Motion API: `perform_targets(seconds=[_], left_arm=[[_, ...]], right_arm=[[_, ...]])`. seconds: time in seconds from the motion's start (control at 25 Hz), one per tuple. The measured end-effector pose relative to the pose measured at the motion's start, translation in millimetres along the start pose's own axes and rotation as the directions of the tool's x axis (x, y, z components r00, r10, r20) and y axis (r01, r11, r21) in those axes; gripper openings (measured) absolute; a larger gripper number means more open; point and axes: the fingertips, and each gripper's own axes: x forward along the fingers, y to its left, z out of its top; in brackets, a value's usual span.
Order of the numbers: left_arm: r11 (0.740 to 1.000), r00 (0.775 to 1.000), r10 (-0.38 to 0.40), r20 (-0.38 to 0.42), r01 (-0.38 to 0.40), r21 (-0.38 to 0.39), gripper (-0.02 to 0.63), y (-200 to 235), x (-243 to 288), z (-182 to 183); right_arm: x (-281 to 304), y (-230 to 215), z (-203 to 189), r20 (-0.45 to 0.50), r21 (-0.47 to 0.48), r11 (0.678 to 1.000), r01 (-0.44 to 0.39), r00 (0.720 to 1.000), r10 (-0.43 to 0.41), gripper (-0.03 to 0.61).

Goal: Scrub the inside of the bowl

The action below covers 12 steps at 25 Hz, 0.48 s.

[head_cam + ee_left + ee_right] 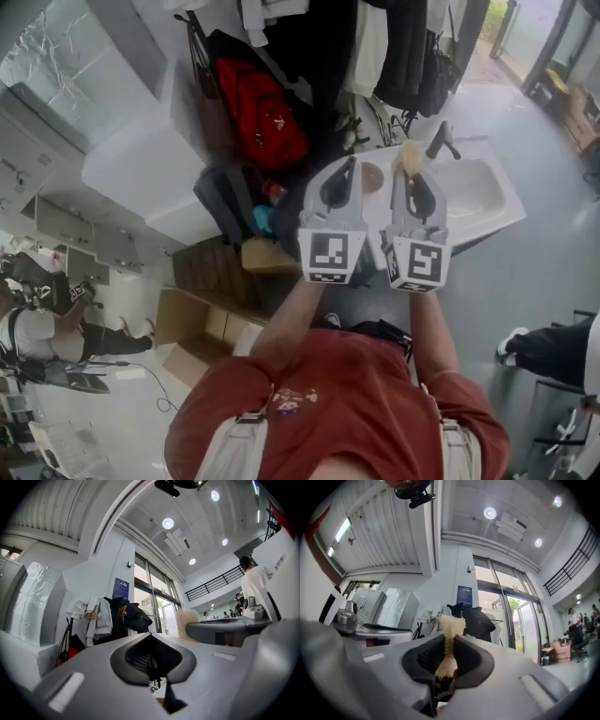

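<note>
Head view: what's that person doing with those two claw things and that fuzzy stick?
A person in a red shirt holds a claw in each hand, both pointed toward a white sink. The right claw is shut on a fuzzy tan scrubber. The left claw is shut, with nothing seen in it. Nothing is being scrubbed at this moment.

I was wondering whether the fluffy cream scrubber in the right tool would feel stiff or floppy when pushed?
Probably soft and compressible: the scrubber pinches narrow where the right tool clamps it, then flares fluffy above. Likely light, since it stands up unsupported. Its fibrous surface suggests little slipping.
</note>
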Motion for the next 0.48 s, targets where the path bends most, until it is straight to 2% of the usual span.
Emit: perform_targets(seconds=[0.24, 0.48], left_arm=[[1.000, 1.000, -0.024, -0.010, 0.024, -0.003, 0.006, 1, 31, -12], [1.000, 0.999, -0.008, -0.034, 0.008, 0.001, 0.006, -4, 72, -28]], right_arm=[[23, -15, -16, -0.016, -0.008, 1.000, 0.007, 1.000, -0.007, 0.049], [58, -46, -35, -0.026, 0.032, 0.999, -0.006, 1.000, 0.007, 0.049]])
